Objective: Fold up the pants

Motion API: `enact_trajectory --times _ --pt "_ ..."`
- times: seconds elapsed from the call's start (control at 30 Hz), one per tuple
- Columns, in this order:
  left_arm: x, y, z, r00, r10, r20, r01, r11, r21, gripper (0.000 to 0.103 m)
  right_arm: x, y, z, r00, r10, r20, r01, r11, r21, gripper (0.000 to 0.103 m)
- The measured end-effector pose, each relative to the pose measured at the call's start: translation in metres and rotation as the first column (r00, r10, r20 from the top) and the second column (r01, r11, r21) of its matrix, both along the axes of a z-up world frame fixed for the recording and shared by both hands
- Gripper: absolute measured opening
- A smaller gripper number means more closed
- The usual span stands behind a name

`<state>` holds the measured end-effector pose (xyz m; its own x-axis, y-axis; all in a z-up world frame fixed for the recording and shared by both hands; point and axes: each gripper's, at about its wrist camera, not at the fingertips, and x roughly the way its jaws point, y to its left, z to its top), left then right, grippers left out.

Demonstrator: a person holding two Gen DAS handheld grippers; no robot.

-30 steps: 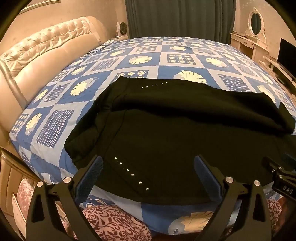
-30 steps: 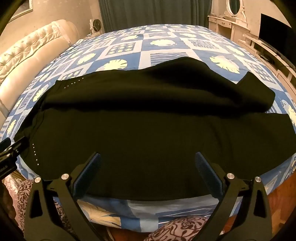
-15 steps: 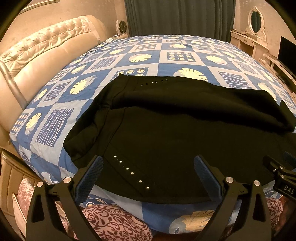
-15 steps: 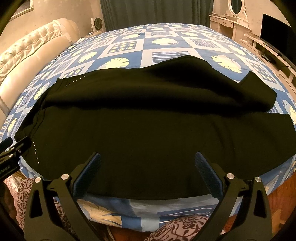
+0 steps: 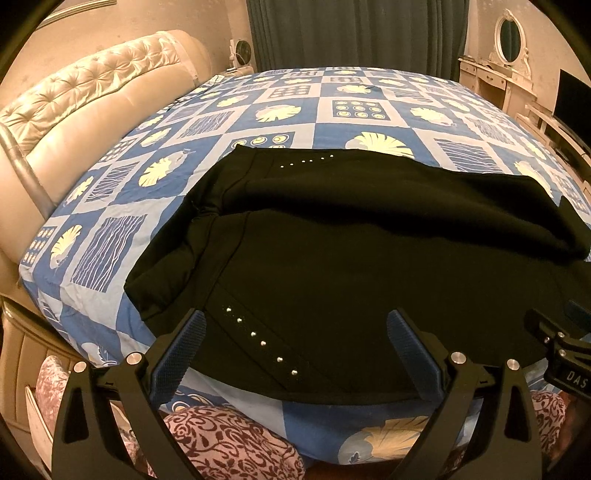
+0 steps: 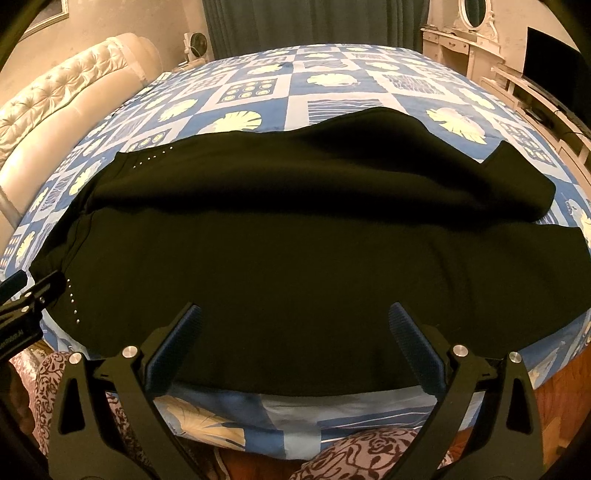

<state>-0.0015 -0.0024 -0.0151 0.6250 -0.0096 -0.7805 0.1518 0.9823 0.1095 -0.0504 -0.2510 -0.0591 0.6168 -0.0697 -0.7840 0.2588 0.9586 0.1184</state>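
Black pants point(image 5: 351, 258) point(image 6: 295, 240) lie spread across the near side of the bed, waistband to the left, legs running right. Small silver studs point(image 5: 258, 339) mark the near hip and another row point(image 5: 306, 160) the far hip. The far leg lies rumpled over the near one, its cuff point(image 6: 517, 177) turned up at the right. My left gripper point(image 5: 295, 350) hovers open over the near edge at the hip. My right gripper point(image 6: 295, 339) is open above the near edge mid-leg. Neither touches the cloth.
The blue-and-white patterned bedspread point(image 5: 332, 107) covers the bed. A padded cream headboard point(image 5: 92, 103) runs along the left. A dresser with an oval mirror point(image 5: 509, 37) and a dark screen point(image 6: 550, 59) stand at the right. Dark curtains point(image 5: 351, 33) hang behind. Patterned fabric point(image 5: 229, 439) is below.
Both grippers have pulled back and risen slightly, so the pants sit a little lower and farther in each view. The pants lie unmoved.
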Motion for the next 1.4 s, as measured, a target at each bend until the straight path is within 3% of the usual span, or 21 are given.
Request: enact_trajectory --times 1.4 --pt "0.0 0.0 -0.004 1.0 -0.002 -0.007 0.002 1.0 0.007 0.098 0.0 0.012 -0.004 1.0 0.01 -0.006 -0.01 1.0 0.005 0.101"
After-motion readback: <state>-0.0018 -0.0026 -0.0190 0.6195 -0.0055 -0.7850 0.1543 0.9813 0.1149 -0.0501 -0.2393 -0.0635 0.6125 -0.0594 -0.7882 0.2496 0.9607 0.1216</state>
